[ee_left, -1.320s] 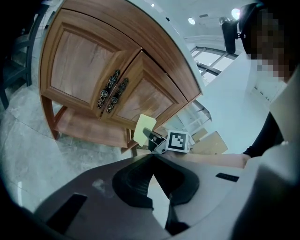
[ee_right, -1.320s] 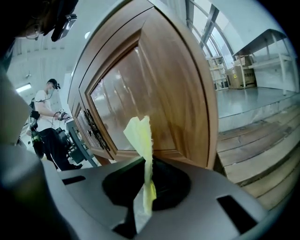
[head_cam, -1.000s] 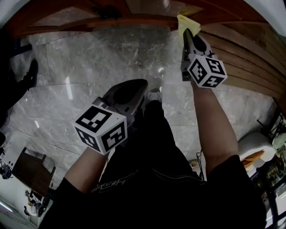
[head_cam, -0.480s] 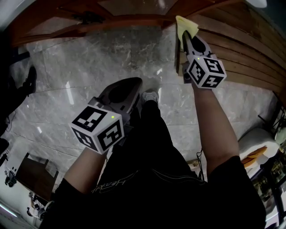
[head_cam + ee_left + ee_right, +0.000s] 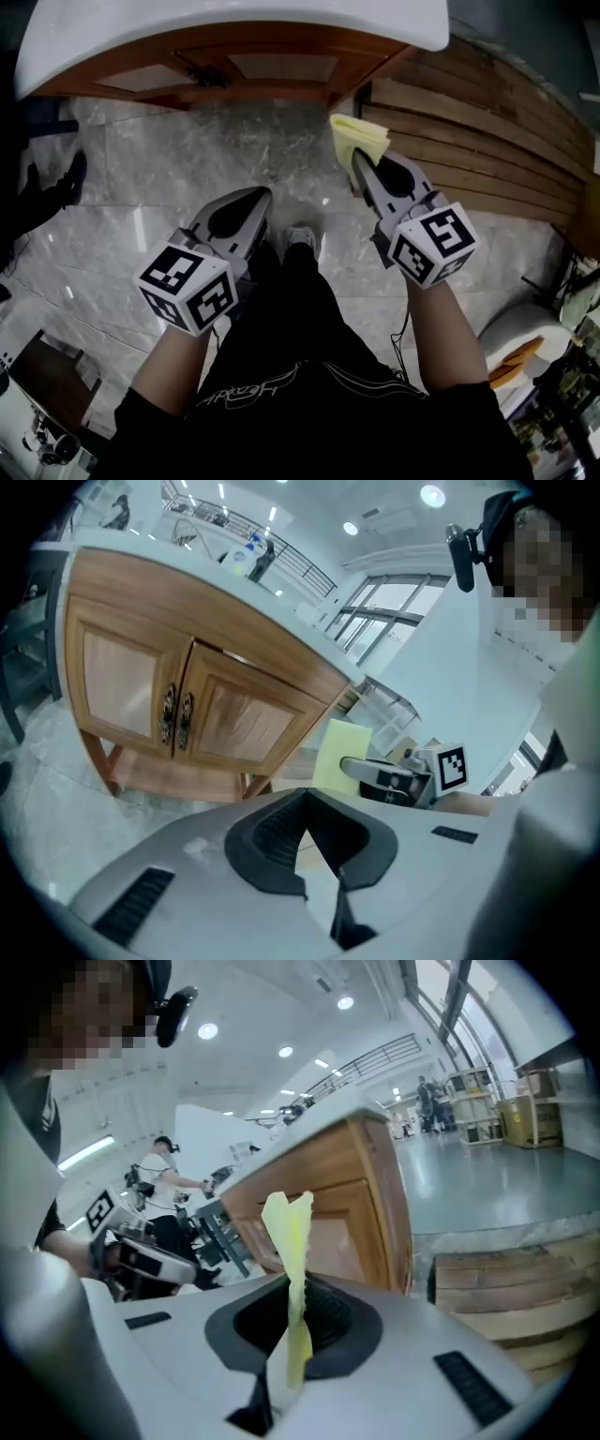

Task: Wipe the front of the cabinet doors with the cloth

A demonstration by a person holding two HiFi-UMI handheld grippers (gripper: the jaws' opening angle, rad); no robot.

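While both grippers hang over the marble floor [image 5: 141,169], the cloth [image 5: 356,139] is off the cabinet [image 5: 187,696].
On the left gripper [image 5: 242,208], the jaws are closed together with nothing between them. Both cabinet doors [image 5: 122,682] are closed, so the contents are hidden. The right gripper [image 5: 364,167] is clamped on the yellow cloth, upright near the cabinet's right corner.

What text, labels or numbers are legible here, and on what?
White script print on the person's black shirt: too blurred to read.
The black-and-white marker cubes, left and right: square code patterns only, no letters or numbers.
No print shows on the yellow cloth or the brown wooden cabinet doors.
Nothing else is readable.
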